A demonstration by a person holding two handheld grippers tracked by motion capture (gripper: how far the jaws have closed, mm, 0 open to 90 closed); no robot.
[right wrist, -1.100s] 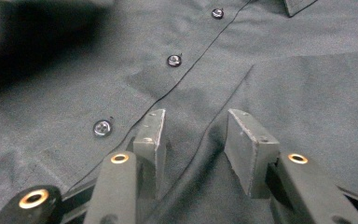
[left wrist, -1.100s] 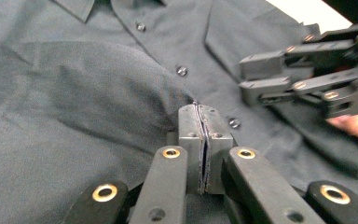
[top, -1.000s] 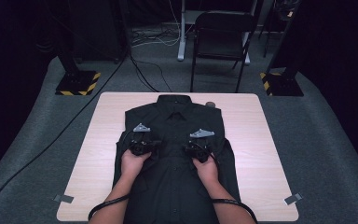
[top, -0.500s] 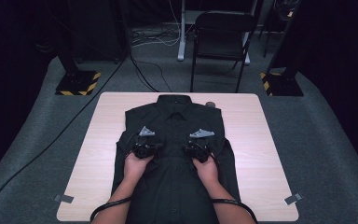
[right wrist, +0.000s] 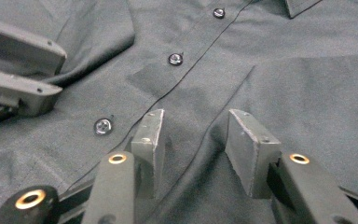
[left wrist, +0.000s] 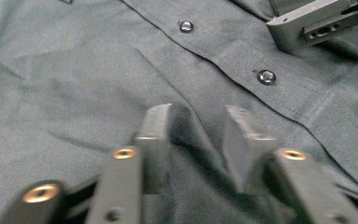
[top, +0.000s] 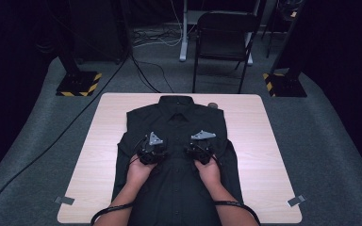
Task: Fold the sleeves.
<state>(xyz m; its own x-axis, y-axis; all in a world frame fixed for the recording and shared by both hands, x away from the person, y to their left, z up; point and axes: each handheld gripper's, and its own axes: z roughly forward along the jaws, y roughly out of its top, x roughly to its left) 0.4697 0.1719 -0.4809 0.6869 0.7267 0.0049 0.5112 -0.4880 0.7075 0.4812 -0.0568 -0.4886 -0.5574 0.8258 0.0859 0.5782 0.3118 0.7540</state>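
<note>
A dark button-up cotton shirt lies flat, front up and collar away from the person, in the middle of the pale wooden desk, with both grippers resting on its chest on either side of the button placket. The left gripper has just been opening its fingers, which now stand apart with a small raised fold of the fabric between them. The right gripper has its fingers apart too, tips down on the cloth, a soft ridge of shirt running up between them but not pinched.
</note>
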